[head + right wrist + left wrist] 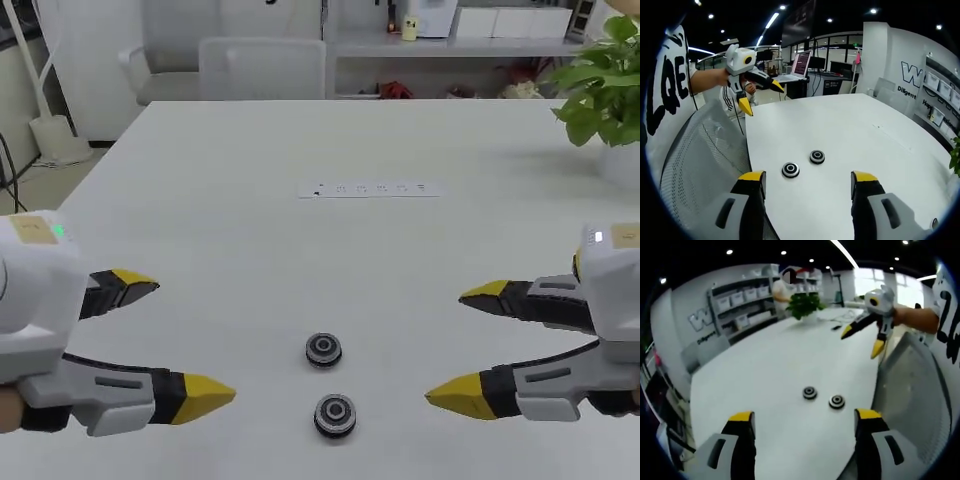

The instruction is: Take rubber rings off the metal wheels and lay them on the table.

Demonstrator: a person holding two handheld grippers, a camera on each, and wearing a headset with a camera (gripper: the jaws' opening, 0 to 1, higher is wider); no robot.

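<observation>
The white tabletop (300,250) stretches ahead of me. My left gripper (188,340) and right gripper (450,347) hover over it on either side, both spread wide and holding nothing. Between them sit the far wheel (323,350) and the near wheel (335,415), close together, with dark rubber rings (318,416) on them.

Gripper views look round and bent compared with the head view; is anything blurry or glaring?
Left gripper view: fisheye curves the table edges, shelves soft. Right gripper view: same bending, ceiling lights as bright dots. Head view: straight, evenly lit, faint shadows under the wheels.
</observation>
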